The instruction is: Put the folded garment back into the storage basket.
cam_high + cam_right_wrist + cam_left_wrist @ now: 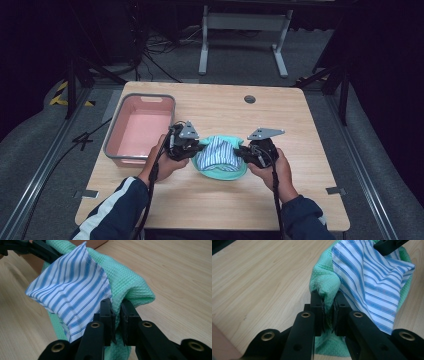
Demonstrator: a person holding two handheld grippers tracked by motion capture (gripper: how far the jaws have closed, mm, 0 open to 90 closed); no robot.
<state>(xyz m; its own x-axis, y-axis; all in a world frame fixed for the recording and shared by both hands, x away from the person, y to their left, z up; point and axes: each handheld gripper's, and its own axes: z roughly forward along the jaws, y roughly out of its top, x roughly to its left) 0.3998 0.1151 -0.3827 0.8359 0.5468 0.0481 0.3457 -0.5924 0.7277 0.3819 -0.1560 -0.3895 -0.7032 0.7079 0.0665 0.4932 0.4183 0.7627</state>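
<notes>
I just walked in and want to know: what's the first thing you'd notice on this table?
A mint-green waffle-weave cloth with a blue-and-white striped cloth bundled on top of it sits in the middle of the light wooden table. The left gripper and the right gripper each have their jaws pinched on a green edge, one at each side. An empty pink plastic bin with a grey rim stands at the table's left.

Lab-like recording space: black curtains [30, 45], floor cables [160, 47], metal rails [45, 160].
</notes>
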